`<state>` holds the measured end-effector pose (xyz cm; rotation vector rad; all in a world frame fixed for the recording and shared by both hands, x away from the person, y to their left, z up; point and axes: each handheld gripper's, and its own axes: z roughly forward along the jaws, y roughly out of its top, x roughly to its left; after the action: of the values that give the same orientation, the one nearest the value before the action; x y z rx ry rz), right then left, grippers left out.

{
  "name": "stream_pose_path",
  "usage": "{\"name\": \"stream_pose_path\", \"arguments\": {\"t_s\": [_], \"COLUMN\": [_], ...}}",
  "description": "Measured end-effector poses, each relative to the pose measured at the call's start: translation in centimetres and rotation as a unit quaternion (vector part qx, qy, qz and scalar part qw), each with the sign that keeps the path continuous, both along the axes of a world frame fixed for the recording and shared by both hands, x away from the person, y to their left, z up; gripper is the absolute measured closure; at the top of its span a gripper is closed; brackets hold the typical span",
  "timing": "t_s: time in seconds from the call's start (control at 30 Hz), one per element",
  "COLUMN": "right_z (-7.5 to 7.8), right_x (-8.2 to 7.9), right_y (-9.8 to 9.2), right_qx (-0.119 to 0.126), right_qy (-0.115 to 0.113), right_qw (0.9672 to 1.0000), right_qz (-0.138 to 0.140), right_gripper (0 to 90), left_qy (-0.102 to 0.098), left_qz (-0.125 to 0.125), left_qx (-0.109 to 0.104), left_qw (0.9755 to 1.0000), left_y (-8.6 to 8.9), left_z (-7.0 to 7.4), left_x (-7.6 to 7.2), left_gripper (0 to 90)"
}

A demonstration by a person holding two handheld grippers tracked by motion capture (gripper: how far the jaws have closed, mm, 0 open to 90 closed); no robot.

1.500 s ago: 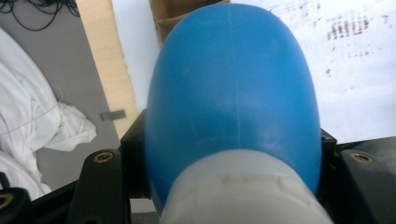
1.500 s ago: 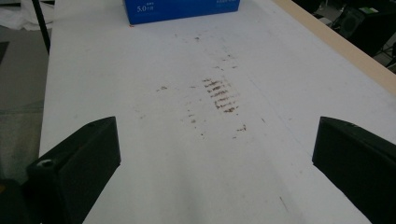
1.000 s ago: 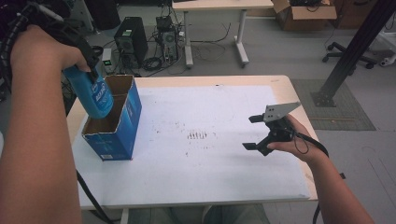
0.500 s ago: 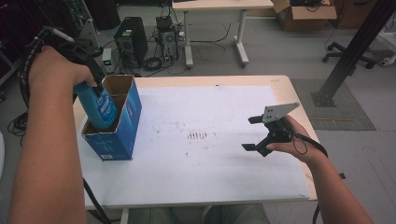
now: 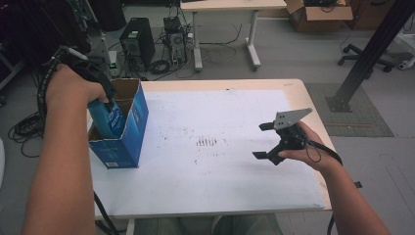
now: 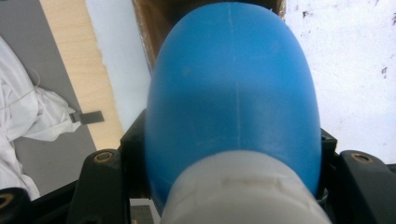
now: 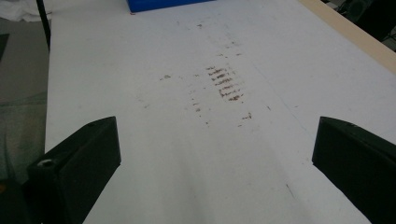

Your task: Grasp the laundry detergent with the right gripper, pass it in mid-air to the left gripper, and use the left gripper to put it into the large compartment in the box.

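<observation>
A blue bottle (image 5: 110, 121) with a white cap is partly down inside an open blue cardboard box (image 5: 128, 137) at the table's left. My left gripper (image 5: 105, 93) is shut on the bottle near its neck. In the left gripper view the blue bottle (image 6: 233, 98) bulges between the black jaws, with the box's brown inside (image 6: 154, 23) beyond it. My right gripper (image 5: 264, 141) hovers over the right side of the table, open and holding nothing. Its two black jaws stand wide apart in the right gripper view (image 7: 215, 154).
The white table (image 5: 220, 171) has a patch of brown scuff marks (image 5: 206, 142) in its middle. The box's blue bottom edge (image 7: 163, 3) lies far ahead of the right gripper. Computer towers, cables and another table stand on the floor beyond.
My left gripper has lowered the blue bottle from above the box down into its opening. The right gripper has stayed where it was, open.
</observation>
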<state>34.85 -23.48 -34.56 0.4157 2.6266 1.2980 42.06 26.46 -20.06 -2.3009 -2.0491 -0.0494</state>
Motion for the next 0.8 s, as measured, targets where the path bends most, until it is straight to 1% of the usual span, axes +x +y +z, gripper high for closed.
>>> {"name": "stream_pose_path", "arguments": {"t_s": [0.03,0.07,0.27,0.33,0.37,0.6,0.67,0.8], "right_z": [0.0,0.0,-0.1,-0.2,-0.2,-0.5,-0.5,-0.7], "right_x": [0.0,0.0,0.0,0.0,0.0,0.0,0.0,0.0], "right_y": [0.0,0.0,-0.2,-0.4,-0.4,-0.6,-0.6,-0.6], "right_qx": [0.0,0.0,-0.002,-0.002,-0.002,-0.002,-0.002,-0.002], "right_qy": [0.0,0.0,0.004,0.003,0.003,0.007,0.007,0.009], "right_qw": [1.0,1.0,1.0,1.0,1.0,0.9999,0.9999,0.9999], "right_qz": [0.0,0.0,-0.006,-0.005,-0.005,-0.008,-0.008,-0.009], "right_gripper": [1.1,1.1,1.1,1.2,1.2,1.2,1.2,1.2], "left_qy": [0.0,0.0,0.002,0.002,0.002,0.005,0.005,0.012], "left_qz": [0.0,0.001,0.004,0.004,0.004,0.005,0.007,0.007], "left_qx": [0.0,0.0,-0.005,-0.003,-0.003,-0.006,-0.006,-0.007], "left_qw": [1.0,1.0,1.0,1.0,1.0,1.0,0.9999,0.9999], "left_y": [0.0,0.1,0.3,0.3,0.3,0.6,0.6,0.7], "left_z": [0.0,-0.4,-1.5,-2.0,-2.0,-3.2,-3.4,-4.3], "left_x": [0.0,0.1,0.4,0.5,0.5,0.9,0.9,1.1], "left_gripper": [38.9,38.9,38.9,38.9,38.9,38.8,38.8,38.8]}}
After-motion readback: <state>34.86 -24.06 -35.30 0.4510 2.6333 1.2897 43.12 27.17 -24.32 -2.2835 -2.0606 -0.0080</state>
